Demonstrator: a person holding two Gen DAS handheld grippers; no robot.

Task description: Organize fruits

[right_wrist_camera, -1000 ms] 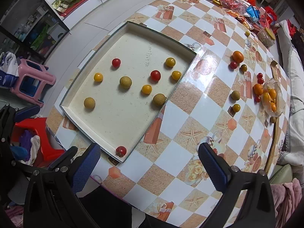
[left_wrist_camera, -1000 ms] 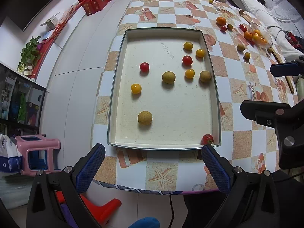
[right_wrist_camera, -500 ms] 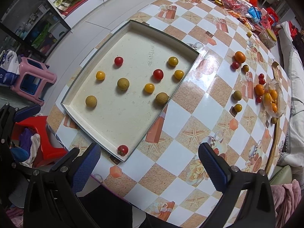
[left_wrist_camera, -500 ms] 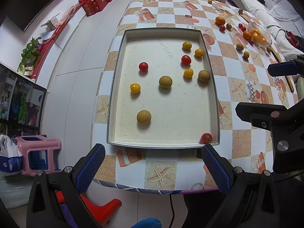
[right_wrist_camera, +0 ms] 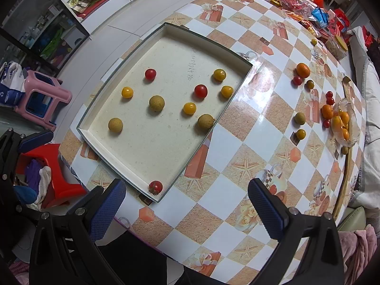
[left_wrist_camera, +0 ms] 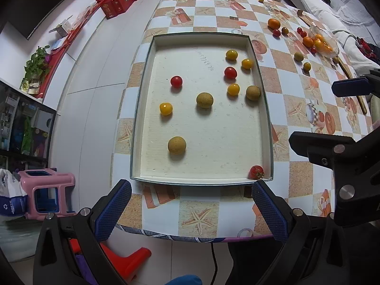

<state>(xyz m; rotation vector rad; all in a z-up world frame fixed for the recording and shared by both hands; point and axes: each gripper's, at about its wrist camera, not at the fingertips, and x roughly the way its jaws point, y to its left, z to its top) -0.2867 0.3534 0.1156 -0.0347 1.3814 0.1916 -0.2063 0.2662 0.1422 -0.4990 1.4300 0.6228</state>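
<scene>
A shallow cream tray lies on the checkered table and holds several small fruits: red tomatoes, yellow tomatoes and tan round fruits. A red tomato sits in the tray's near right corner. More fruits lie loose on the table, and several orange ones fill a clear dish. My left gripper is open and empty above the table's near edge. My right gripper is open and empty, right of the tray.
Snack bags and red packets crowd the table's far end. A pink stool and a red stool stand on the floor to the left. A wooden stick lies along the table's right edge.
Both grippers have drifted slightly, so the tray sits a little differently in each view. No fruit has moved. Both stay open.
</scene>
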